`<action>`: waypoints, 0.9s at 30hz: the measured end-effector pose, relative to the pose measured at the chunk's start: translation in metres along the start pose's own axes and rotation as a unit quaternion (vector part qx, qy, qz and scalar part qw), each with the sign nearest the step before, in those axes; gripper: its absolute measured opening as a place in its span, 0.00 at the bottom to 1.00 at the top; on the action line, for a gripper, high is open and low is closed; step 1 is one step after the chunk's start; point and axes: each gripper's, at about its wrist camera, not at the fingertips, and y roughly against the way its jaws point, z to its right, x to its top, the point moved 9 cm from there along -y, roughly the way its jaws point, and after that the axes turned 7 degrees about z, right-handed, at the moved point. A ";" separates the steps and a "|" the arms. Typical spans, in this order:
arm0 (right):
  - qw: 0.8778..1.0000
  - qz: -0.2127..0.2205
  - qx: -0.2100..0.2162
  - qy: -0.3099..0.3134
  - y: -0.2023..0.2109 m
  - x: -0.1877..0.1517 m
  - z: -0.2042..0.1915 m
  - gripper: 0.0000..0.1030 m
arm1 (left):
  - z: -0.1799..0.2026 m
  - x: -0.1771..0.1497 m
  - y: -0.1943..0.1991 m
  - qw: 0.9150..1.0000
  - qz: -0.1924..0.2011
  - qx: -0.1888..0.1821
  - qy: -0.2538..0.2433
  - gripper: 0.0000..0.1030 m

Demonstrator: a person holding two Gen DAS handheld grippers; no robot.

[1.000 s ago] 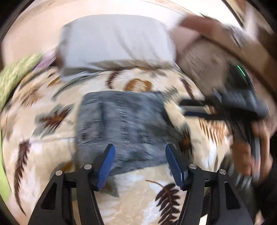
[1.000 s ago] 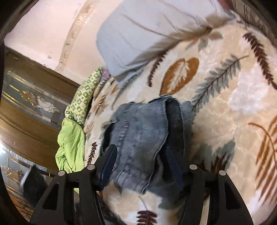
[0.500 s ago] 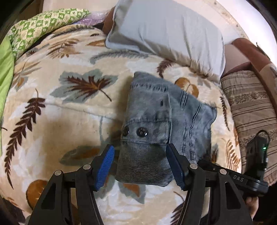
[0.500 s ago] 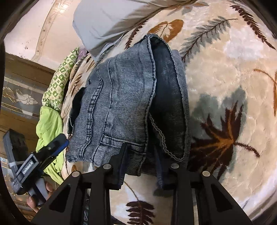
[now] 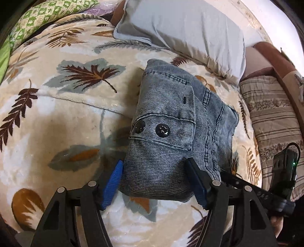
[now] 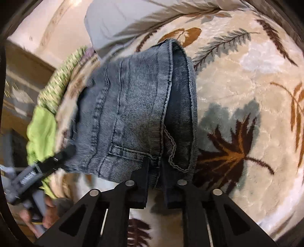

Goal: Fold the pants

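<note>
**One pair of jeans, folded small, with two grippers on its near edges**

There is one pair of jeans [image 5: 171, 133], two grippers, one grey pillow [image 5: 182, 32], one striped cushion [image 5: 273, 117], and one leaf-print blanket [image 5: 57, 117] beneath everything.

The jeans lie on the blanket, just in front of the pillow, folded into a thick, compact bundle of several layers. The denim is faded blue-grey with darker stitched seams. On the top layer sit two dark round buttons [image 5: 151, 129] side by side on a band, and a folded flap edge crosses beside them. From the right wrist view, the stacked layers show as a rounded fold with a darker inner layer and a curled raw hem.

The left gripper [image 5: 153, 182] stands with its blue fingers [image 5: 112, 186] spread wide on either side of the bundle's near edge, not pinching it. The right gripper [image 6: 155, 182] has its dark fingers drawn close together with a layer of denim [image 6: 144, 114] caught between them at the bundle's near edge.

A green patterned cloth [image 5: 47, 15] lies at the blanket's far left edge.
</note>
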 end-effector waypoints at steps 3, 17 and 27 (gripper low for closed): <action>0.999 0.010 0.039 -0.009 0.014 0.002 -0.001 0.36 | -0.005 -0.002 0.001 1.000 -0.001 -0.016 0.025 0.66; 0.995 0.050 0.080 -0.029 0.048 0.050 0.006 0.75 | -0.013 0.043 0.009 0.996 -0.011 -0.029 0.078 0.66; 0.987 -0.011 0.130 -0.098 -0.018 0.054 0.042 0.75 | -0.026 0.043 -0.063 0.974 -0.071 -0.122 0.175 0.65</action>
